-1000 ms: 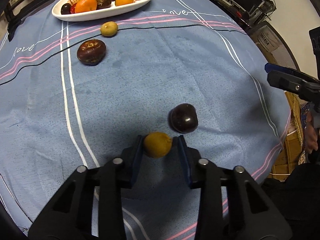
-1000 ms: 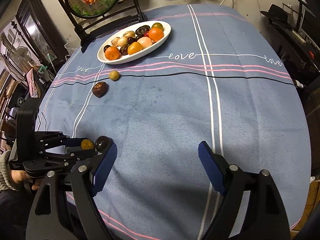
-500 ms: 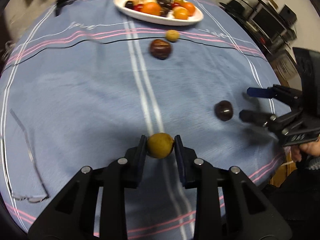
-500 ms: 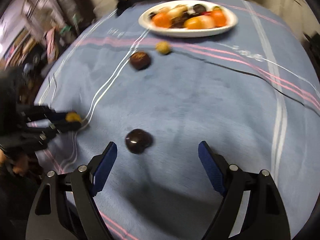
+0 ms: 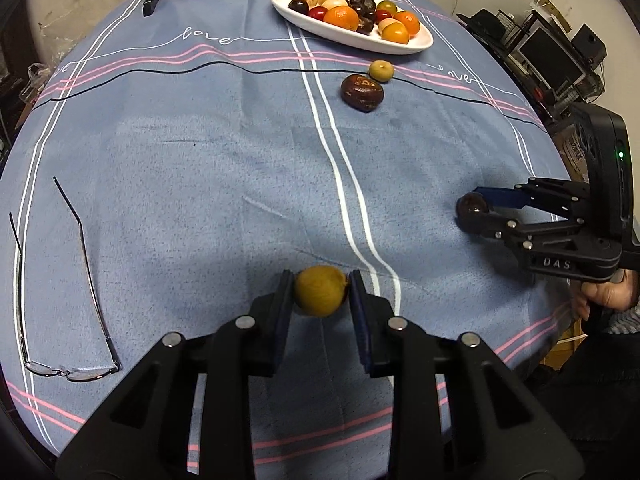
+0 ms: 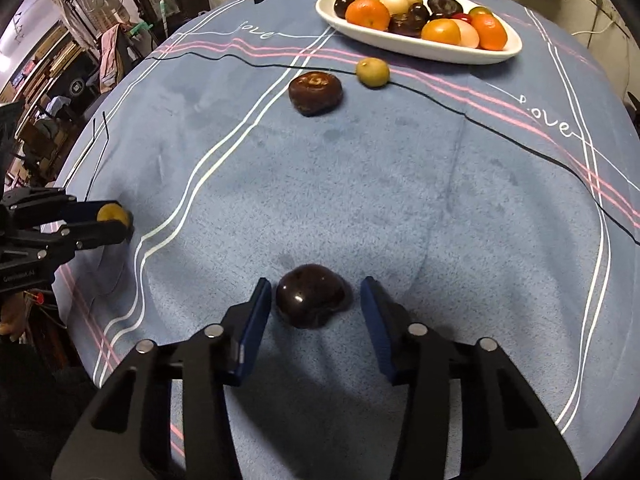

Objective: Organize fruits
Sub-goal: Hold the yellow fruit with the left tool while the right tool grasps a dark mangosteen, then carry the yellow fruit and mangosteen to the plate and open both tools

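Two fruits in play: left gripper (image 5: 321, 294) clenched on a small yellow fruit (image 5: 320, 290), light and firm-looking; right gripper (image 6: 316, 308) closing around a glossy dark plum (image 6: 310, 299), pads not yet touching, likely slippery, best pinched across its middle, white dish (image 6: 416, 46) at 1 o'clock.

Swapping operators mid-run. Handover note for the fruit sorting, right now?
Left tool: shut on the yellow fruit.
Right tool: jaws closing around the dark fruit lying on the tablecloth; a gap shows at the right pad.
Done: white dish holds many fruits.
Left: dish both of these, then the brown fruit and greenish fruit lying before the dish.
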Action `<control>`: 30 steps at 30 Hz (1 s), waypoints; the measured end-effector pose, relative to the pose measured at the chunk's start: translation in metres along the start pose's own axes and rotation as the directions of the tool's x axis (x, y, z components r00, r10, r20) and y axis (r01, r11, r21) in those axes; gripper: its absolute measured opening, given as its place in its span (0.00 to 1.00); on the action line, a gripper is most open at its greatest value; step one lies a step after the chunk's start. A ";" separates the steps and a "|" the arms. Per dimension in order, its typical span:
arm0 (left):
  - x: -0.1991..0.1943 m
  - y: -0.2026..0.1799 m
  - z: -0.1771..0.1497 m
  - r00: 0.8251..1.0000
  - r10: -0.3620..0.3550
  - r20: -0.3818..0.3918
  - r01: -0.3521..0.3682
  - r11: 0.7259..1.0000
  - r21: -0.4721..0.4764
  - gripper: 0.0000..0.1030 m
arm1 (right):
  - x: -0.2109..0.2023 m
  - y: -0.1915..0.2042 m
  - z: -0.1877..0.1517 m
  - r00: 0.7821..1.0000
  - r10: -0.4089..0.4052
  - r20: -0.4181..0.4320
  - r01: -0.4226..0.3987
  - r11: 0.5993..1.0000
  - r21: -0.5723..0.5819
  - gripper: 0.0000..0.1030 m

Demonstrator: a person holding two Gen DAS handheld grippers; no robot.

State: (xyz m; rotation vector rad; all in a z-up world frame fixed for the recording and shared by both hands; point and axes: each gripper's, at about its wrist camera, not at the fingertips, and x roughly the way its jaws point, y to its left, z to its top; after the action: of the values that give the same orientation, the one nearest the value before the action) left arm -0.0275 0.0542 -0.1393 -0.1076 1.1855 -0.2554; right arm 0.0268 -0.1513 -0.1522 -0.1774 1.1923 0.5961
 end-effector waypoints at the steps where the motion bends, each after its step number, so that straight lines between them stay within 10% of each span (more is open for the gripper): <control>1: 0.000 0.000 0.000 1.000 0.000 -0.001 0.000 1.000 -0.001 0.27 | 0.000 0.000 0.000 1.000 0.002 0.006 -0.002 1.000 0.002 0.37; 30: 0.042 -0.043 0.096 0.996 -0.087 -0.002 0.087 0.990 0.107 0.28 | -0.055 -0.086 0.006 0.987 -0.027 0.158 -0.008 0.977 0.213 0.31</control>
State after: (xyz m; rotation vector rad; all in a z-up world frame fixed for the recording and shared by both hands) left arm 0.0702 -0.0023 -0.1315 -0.0657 1.1637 -0.3950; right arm 0.0635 -0.2395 -0.1152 0.0464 1.0896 0.4611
